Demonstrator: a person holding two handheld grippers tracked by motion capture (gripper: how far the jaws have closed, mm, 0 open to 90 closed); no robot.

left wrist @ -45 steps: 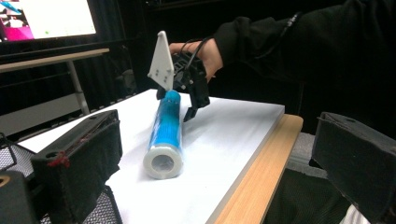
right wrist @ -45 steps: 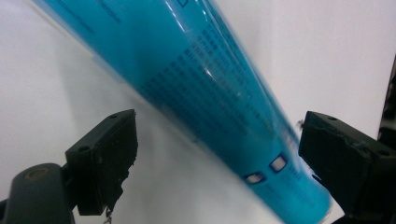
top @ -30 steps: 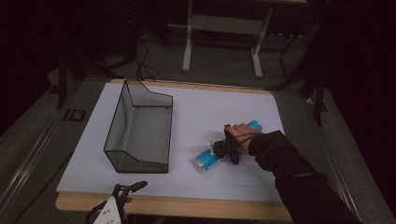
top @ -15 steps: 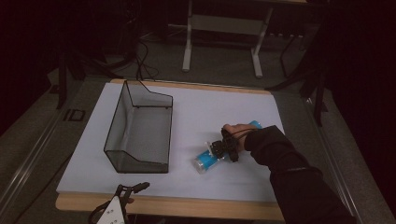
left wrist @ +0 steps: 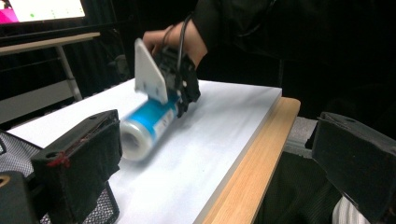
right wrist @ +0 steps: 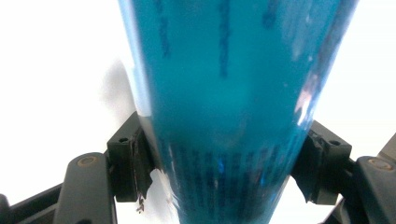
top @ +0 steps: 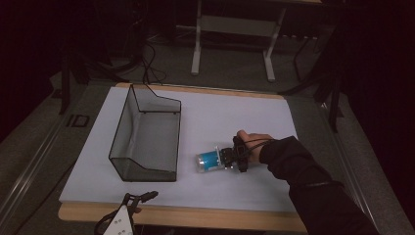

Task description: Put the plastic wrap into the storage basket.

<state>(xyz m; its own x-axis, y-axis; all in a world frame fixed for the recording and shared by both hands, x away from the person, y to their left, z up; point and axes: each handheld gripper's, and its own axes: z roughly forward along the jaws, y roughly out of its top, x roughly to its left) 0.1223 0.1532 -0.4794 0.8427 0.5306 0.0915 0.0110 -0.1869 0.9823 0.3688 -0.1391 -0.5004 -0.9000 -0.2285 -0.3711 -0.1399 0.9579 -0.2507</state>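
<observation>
A blue cylinder with a pale end [top: 209, 160] lies on its side on the white table top [top: 244, 112], right of centre. My right gripper [top: 229, 159] is shut on it, and its jaws have just been closing with the cylinder between them. In the right gripper view both pads [right wrist: 133, 163] press on the blue cylinder [right wrist: 224, 93]. My left gripper [top: 142, 197] hangs at the table's front edge, open, nothing in it. In the left gripper view its jaws [left wrist: 210, 172] stand wide apart, with the blurred cylinder [left wrist: 144, 123] and the right gripper [left wrist: 184, 95] beyond them.
A black wire-mesh basket [top: 147, 137] stands on the left half of the table, open side up. The table's wooden front edge [top: 220, 218] runs along the bottom. Desk legs and cables are on the floor behind.
The right gripper's jaws have closed on the blue cylinder, and the hand has shifted slightly over its far end. The left gripper has stayed put.
</observation>
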